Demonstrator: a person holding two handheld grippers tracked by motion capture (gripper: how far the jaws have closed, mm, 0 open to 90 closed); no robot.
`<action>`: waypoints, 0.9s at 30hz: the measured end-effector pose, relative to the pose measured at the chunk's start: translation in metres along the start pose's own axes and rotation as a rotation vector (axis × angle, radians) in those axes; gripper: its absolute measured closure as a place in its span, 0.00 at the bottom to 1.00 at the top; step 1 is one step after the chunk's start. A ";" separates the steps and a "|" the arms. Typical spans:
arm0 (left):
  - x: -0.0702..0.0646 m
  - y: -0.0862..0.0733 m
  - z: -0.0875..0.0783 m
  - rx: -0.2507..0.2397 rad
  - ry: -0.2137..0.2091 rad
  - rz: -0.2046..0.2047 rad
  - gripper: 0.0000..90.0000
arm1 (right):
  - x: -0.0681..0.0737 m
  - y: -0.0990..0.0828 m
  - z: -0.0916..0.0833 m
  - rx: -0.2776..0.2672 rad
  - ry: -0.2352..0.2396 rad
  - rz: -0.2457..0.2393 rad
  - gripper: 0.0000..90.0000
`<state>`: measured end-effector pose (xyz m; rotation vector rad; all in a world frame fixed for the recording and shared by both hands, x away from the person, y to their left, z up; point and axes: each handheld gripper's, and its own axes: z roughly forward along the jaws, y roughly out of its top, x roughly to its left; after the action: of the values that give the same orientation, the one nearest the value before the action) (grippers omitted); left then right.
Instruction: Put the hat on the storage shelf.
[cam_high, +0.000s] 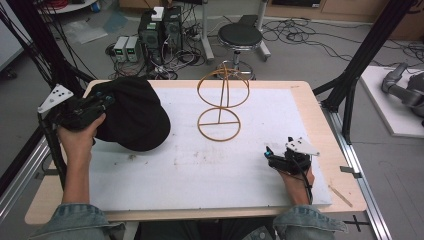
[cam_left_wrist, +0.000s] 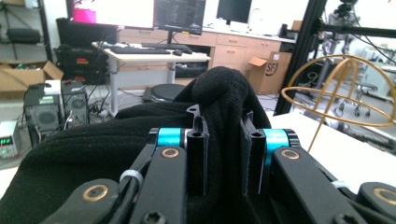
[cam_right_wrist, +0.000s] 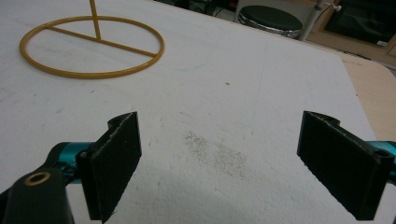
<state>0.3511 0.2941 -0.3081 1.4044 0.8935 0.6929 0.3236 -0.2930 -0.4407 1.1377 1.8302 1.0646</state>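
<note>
White counter (cam_high: 210, 170) in a lab cluttered with cables. At far left, left gripper (cam_high: 102, 102) pinched tight on a fold of black cap (cam_high: 137, 122), which sprawls on the counter's left rear, long axis front to back, brim apparently toward the person. Could slip free: thin, soft fabric. Centre: gold wire stand (cam_high: 220, 102), easily tipped. Right gripper (cam_right_wrist: 219, 161) gaping wide, holding nothing, low over the counter.
</note>
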 end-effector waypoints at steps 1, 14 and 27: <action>-0.001 0.003 0.000 0.000 -0.006 0.006 0.86 | 0.000 0.000 0.000 0.001 0.000 0.003 0.15; -0.016 0.048 0.000 -0.028 -0.130 0.061 0.85 | -0.001 0.000 0.000 -0.002 0.000 0.006 0.15; -0.029 0.089 0.005 -0.092 -0.247 0.050 0.85 | -0.002 0.000 0.000 0.000 0.009 0.012 0.15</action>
<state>0.3495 0.2737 -0.2166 1.3984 0.6273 0.5761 0.3240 -0.2944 -0.4405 1.1476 1.8322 1.0783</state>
